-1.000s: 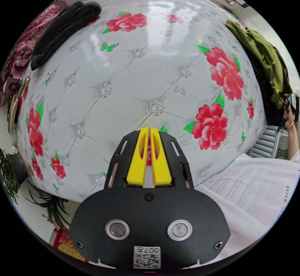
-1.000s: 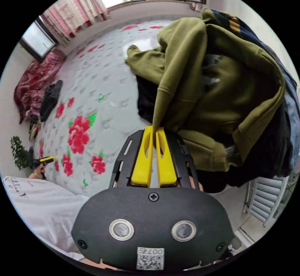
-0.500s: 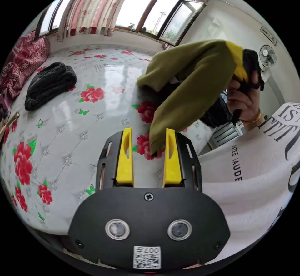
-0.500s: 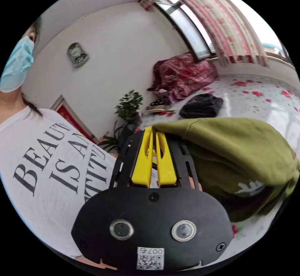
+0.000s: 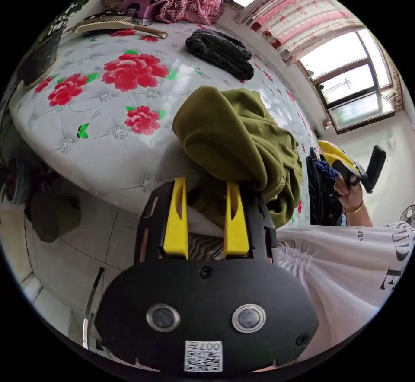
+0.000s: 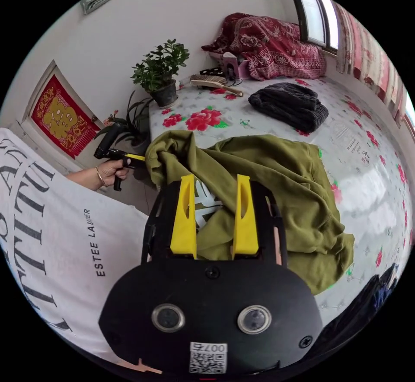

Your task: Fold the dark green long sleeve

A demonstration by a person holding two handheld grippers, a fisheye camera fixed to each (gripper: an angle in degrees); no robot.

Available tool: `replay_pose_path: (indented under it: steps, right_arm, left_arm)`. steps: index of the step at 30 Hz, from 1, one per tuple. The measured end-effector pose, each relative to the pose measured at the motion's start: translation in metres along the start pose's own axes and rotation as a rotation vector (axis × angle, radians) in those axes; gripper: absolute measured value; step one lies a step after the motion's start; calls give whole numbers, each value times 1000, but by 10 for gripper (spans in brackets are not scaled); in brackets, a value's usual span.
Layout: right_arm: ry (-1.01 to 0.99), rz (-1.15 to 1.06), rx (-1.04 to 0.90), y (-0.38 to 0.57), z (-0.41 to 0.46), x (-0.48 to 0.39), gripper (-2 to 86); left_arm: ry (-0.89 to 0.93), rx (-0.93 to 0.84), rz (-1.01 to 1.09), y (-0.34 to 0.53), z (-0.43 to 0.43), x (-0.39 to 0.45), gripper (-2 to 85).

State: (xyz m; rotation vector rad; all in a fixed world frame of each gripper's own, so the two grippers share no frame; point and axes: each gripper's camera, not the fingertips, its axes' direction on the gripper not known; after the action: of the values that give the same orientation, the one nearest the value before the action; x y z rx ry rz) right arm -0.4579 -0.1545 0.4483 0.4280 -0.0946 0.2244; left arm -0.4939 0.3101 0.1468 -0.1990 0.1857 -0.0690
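Note:
The dark green long sleeve (image 6: 276,174) lies crumpled on the flowered bed (image 6: 359,183) near its edge, a white print showing between my right jaws. My right gripper (image 6: 214,183) hangs open just above it, holding nothing. In the left gripper view the garment (image 5: 233,144) is a heap right beyond my left gripper (image 5: 203,185), whose jaws stand open. A hand holds the left gripper (image 6: 134,157) at the garment's near corner. The right gripper (image 5: 333,157) hovers past the heap.
A folded black garment (image 6: 289,105) and a red patterned blanket (image 6: 268,45) lie farther along the bed. A potted plant (image 6: 160,71) and a brush (image 6: 214,83) sit at its end. A dark clothes pile (image 5: 317,183) lies beyond the green garment. The person's white shirt (image 6: 56,235) is close.
The right gripper has opened and let go of the green garment, which has dropped from the air onto the bed. Both cameras have swung round; the left jaws stay open.

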Motion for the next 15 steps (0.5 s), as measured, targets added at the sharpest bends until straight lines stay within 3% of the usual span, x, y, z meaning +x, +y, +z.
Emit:
replay_pose_path:
  steps: [10, 15]
  right_arm:
    - [-121, -182, -216, -138, 182, -62, 108]
    - [-202, -126, -392, -183, 274, -59, 87]
  left_arm:
    - [-38, -45, -21, 40, 17, 2, 130]
    - [-79, -51, -47, 32, 40, 8, 139]
